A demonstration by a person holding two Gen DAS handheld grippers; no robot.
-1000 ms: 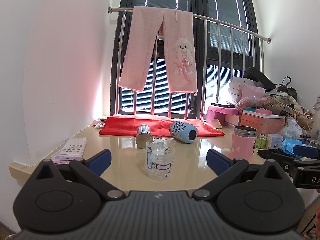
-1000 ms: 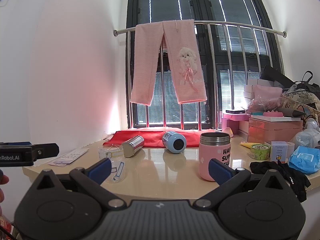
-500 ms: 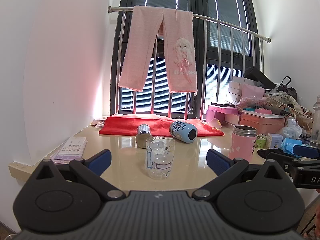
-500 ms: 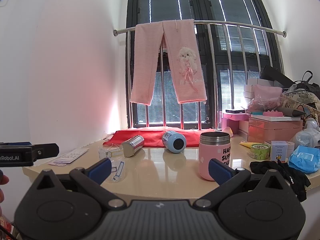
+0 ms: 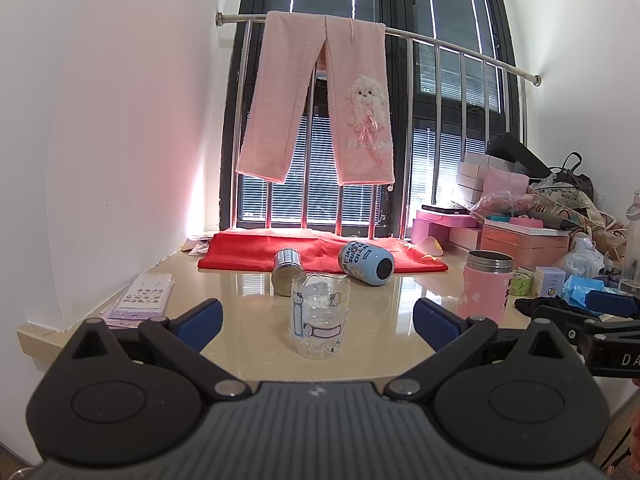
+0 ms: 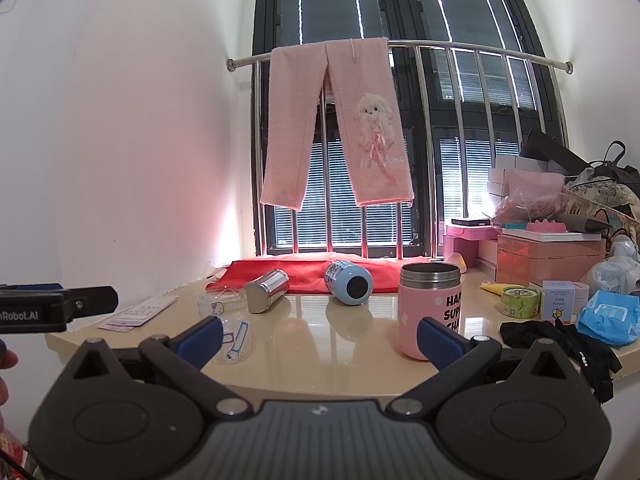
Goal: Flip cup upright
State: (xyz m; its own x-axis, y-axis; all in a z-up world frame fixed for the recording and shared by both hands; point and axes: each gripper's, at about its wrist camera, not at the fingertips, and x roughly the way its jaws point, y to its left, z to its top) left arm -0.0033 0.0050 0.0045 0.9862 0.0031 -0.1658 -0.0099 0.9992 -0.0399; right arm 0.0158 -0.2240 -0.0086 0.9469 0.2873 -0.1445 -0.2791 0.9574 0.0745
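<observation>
A clear glass cup (image 5: pixel 319 314) with cartoon stickers stands on the beige table (image 5: pixel 248 312), straight ahead of my open, empty left gripper (image 5: pixel 318 320); it also shows in the right wrist view (image 6: pixel 226 322). Whether its mouth faces up or down I cannot tell. A blue cup (image 5: pixel 366 263) and a steel cup (image 5: pixel 286 269) lie on their sides behind it, also in the right wrist view: blue cup (image 6: pixel 349 282), steel cup (image 6: pixel 266 290). My right gripper (image 6: pixel 319 338) is open and empty, back from the table edge, facing the pink jar (image 6: pixel 430 310).
A pink steel-rimmed jar (image 5: pixel 486 285) stands upright at right. A red cloth (image 5: pixel 320 254) lies by the window rail. A sticker sheet (image 5: pixel 140 300) lies at left. Boxes, tissues and a black cloth (image 6: pixel 560 340) crowd the right side.
</observation>
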